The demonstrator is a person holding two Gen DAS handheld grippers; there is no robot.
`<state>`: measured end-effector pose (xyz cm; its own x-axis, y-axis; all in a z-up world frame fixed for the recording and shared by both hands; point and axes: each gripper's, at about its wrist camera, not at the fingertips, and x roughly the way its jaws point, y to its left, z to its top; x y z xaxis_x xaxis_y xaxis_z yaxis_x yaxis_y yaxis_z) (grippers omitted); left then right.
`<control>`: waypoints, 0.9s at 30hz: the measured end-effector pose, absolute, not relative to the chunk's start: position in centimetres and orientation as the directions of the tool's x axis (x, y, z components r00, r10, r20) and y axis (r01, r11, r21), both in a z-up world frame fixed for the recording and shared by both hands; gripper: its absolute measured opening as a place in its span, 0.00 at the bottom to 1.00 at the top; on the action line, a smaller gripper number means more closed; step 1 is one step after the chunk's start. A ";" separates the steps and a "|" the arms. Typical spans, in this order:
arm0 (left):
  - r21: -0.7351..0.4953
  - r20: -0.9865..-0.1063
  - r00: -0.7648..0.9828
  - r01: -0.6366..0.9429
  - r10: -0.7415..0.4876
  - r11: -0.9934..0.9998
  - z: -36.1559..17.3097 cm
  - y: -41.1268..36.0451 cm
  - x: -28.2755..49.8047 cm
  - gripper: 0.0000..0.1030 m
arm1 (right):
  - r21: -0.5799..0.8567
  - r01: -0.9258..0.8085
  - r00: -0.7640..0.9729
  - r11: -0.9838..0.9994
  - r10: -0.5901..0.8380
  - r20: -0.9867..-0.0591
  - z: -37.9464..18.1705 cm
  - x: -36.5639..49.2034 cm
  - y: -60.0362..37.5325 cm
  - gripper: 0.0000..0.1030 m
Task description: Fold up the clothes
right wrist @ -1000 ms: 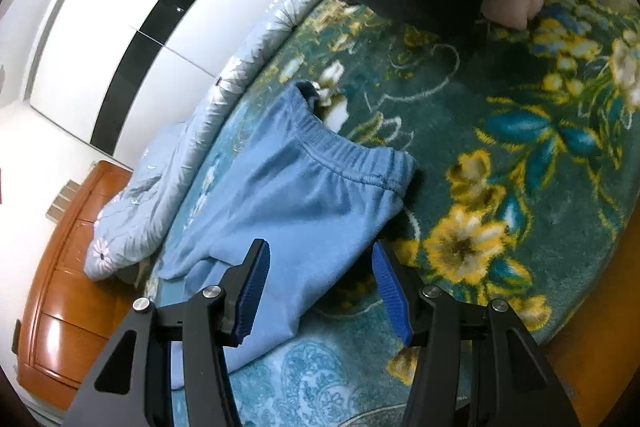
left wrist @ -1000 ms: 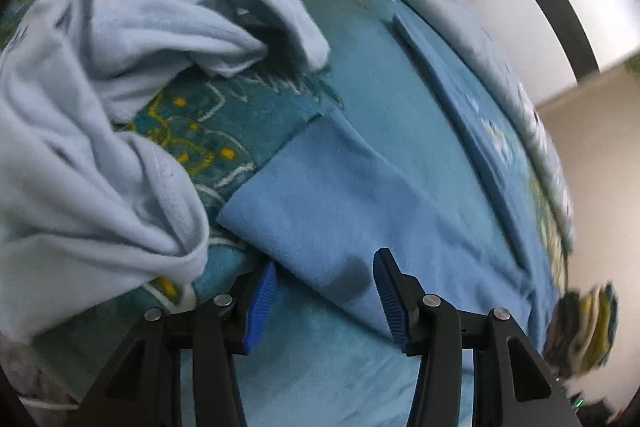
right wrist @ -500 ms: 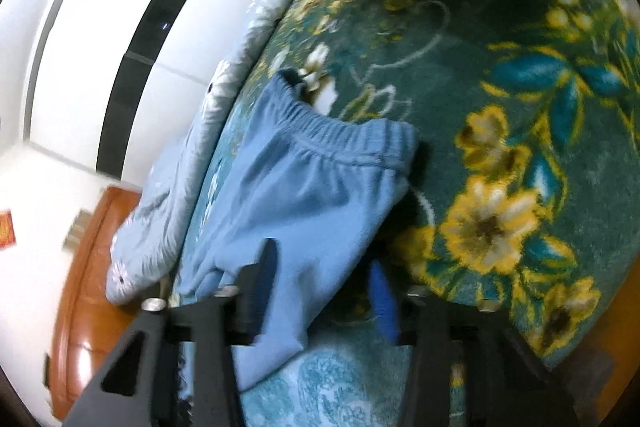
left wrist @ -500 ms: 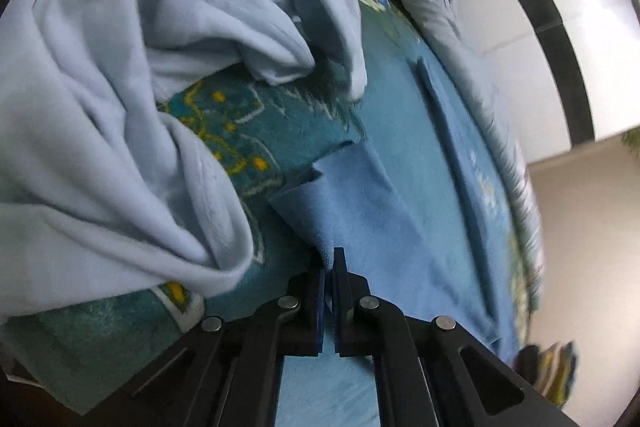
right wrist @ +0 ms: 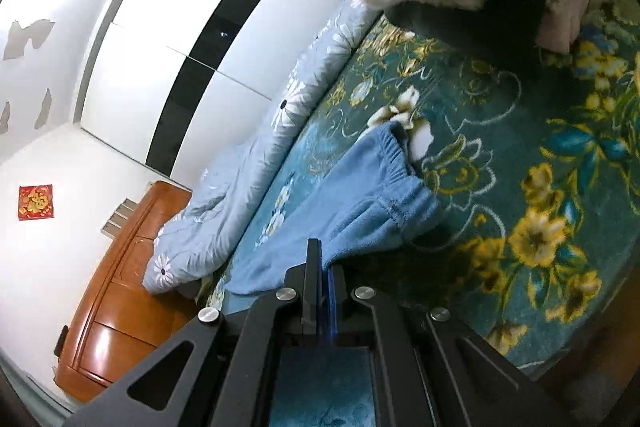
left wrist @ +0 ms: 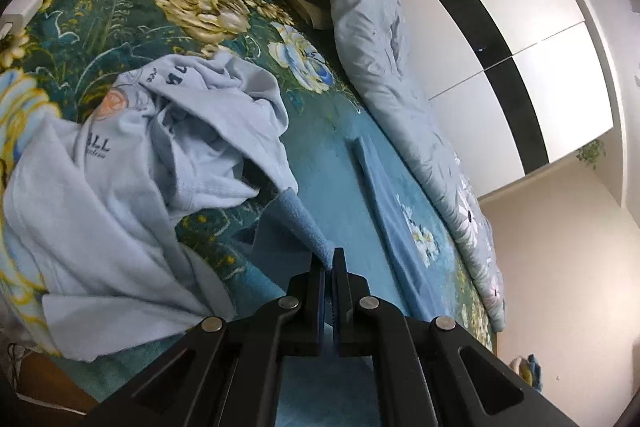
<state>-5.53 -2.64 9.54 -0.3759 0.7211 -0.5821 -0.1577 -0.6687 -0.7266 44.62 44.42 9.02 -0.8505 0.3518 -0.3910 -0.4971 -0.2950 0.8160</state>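
Both claws angle downward at bottom centre of their frames, left gripper and right gripper each pinched tight on blue trousers lying mid-frame on the floral blanket.

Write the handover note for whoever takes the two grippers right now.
Left gripper: shut on the leg-end edge of the blue fleece trousers, cloth lifted off the bed.
Right gripper: jaws have just closed; shut on the trousers' side edge near the elastic waistband.
Trousers lie lengthwise on the floral blanket, beside the rolled pale quilt.
Done: both grips taken, no fold made yet.
Left: fold the trousers, then the crumpled pale blue sweatshirt heaped beside them.
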 end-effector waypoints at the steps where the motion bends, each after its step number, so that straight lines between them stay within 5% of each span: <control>1: -0.718 -0.585 -0.382 -0.166 0.715 -0.676 9.9 -2.3 -5.8 0.02 | 0.816 -0.497 -0.852 -0.295 0.345 -0.394 9.1 44.4 44.5 0.02; 5: -0.709 -0.568 -0.413 -0.193 0.712 -0.678 12.3 1.2 -10.1 0.02 | 0.786 -0.511 -0.851 -0.348 0.337 -0.403 11.1 43.2 45.0 0.02; 9: -0.646 -0.641 -0.415 -0.161 0.645 -0.746 13.9 7.1 -16.3 0.03 | 0.766 -0.543 -0.836 -0.344 0.302 -0.458 12.7 39.6 47.8 0.03; 16: -0.474 -0.814 -0.334 -0.090 0.475 -0.876 11.3 18.8 -24.8 0.03 | 0.740 -0.625 -0.781 -0.248 0.208 -0.589 11.3 33.5 56.2 0.03; 27: -0.356 -0.866 -0.285 -0.229 0.412 -0.906 6.1 31.9 -30.4 0.03 | 0.684 -0.717 -0.697 -0.135 0.159 -0.699 5.7 29.3 65.1 0.03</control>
